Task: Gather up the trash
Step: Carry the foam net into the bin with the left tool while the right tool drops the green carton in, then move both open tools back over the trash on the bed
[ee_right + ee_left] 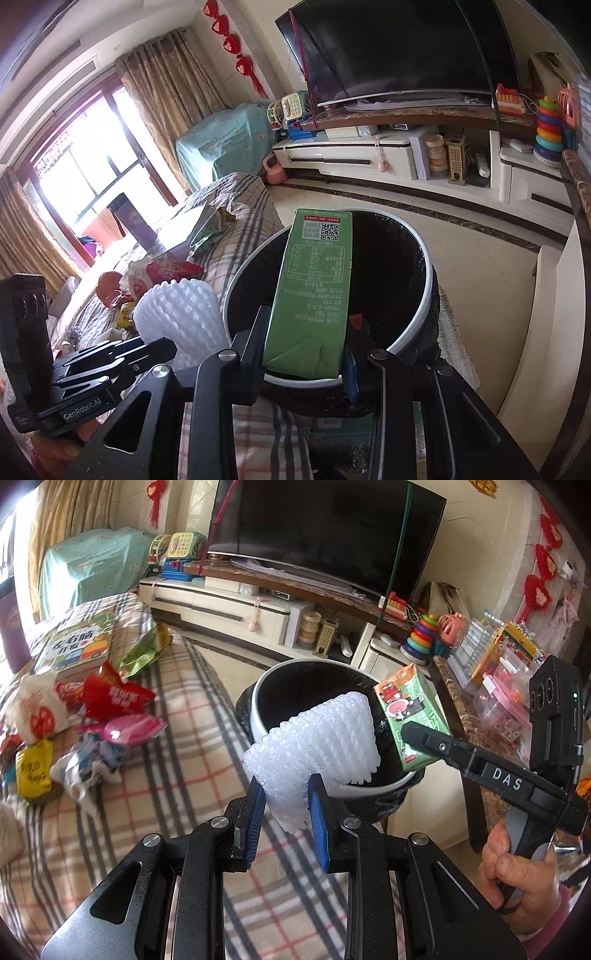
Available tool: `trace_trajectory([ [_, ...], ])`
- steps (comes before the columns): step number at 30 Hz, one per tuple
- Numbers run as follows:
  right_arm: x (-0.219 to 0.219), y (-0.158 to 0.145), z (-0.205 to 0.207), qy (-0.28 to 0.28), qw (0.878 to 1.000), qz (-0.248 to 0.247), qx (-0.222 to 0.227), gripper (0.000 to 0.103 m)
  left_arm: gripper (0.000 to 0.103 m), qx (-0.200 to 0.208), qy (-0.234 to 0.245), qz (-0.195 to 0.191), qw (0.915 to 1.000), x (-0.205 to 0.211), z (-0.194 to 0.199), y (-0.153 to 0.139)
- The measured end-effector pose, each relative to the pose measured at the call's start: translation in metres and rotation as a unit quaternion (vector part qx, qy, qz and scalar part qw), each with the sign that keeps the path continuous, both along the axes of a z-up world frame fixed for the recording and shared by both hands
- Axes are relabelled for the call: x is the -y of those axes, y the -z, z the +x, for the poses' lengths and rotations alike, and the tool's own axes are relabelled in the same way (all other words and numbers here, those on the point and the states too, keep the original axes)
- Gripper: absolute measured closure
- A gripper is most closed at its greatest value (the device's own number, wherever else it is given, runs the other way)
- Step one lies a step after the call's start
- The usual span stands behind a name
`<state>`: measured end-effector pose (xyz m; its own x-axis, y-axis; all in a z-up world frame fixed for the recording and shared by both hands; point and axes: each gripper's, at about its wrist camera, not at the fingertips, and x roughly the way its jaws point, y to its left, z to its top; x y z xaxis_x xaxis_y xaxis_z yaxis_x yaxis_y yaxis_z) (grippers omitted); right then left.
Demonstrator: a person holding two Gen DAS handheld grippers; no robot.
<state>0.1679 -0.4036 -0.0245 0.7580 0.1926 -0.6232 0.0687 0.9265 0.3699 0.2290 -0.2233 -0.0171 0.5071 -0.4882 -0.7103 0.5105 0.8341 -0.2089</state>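
**Trash held over the bin, ready to be dropped**

Trash is carried in both tools: a white foam fruit net [317, 738] is clamped by the left gripper [286, 808], and a green cardboard carton [314, 291] is gripped by the right gripper [306, 354]. Both are held above the near rim of the black-lined round bin [295, 679]. Release over the opening is judged next; more wrappers [110, 698] lie far left on the plaid blanket [192, 760].

A home living room: beyond the tongs a large dark television [399, 48] stands on a white media cabinet [369, 155] crowded with toys. A curtained window [85, 162] lies off to their left, beside a plaid-covered sofa [177, 746].
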Motion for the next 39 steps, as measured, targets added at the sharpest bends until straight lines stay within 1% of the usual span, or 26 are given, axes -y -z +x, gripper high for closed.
trace_trajectory([
  [13, 0.014, 0.007, 0.016, -0.003, 1.000, -0.010, -0.018, 0.070, 0.081, -0.007, 0.009, 0.008, 0.9999, 0.027, 0.022, 0.003],
  [27, 0.023, 0.010, 0.029, -0.001, 0.999, -0.016, -0.031, 0.070, 0.079, -0.009, 0.015, 0.013, 0.9998, 0.042, 0.034, 0.004],
  [28, 0.023, 0.010, 0.030, 0.000, 0.999, -0.017, -0.031, 0.069, 0.077, -0.009, 0.014, 0.014, 0.9998, 0.044, 0.035, 0.003],
  [30, 0.025, 0.011, 0.031, 0.003, 0.999, -0.015, -0.033, 0.067, 0.070, -0.010, 0.014, 0.013, 0.9998, 0.043, 0.035, 0.003],
  [32, 0.027, 0.012, 0.031, 0.009, 0.999, -0.015, -0.037, 0.065, 0.057, -0.009, 0.011, 0.013, 0.9998, 0.042, 0.035, 0.004],
  [33, 0.028, 0.013, 0.032, 0.009, 0.999, -0.013, -0.038, 0.063, 0.054, -0.009, 0.009, 0.014, 0.9998, 0.041, 0.034, 0.004],
  [34, 0.029, 0.013, 0.032, 0.010, 0.999, -0.011, -0.037, 0.056, 0.049, -0.008, 0.007, 0.013, 0.9998, 0.039, 0.034, 0.005],
  [35, 0.029, 0.013, 0.031, 0.012, 0.999, -0.011, -0.037, 0.051, 0.046, -0.009, 0.005, 0.013, 0.9999, 0.038, 0.034, 0.005],
  [39, 0.027, 0.011, 0.028, 0.011, 0.999, -0.006, -0.033, 0.048, 0.044, -0.017, -0.005, 0.008, 0.9998, 0.027, 0.031, 0.010],
])
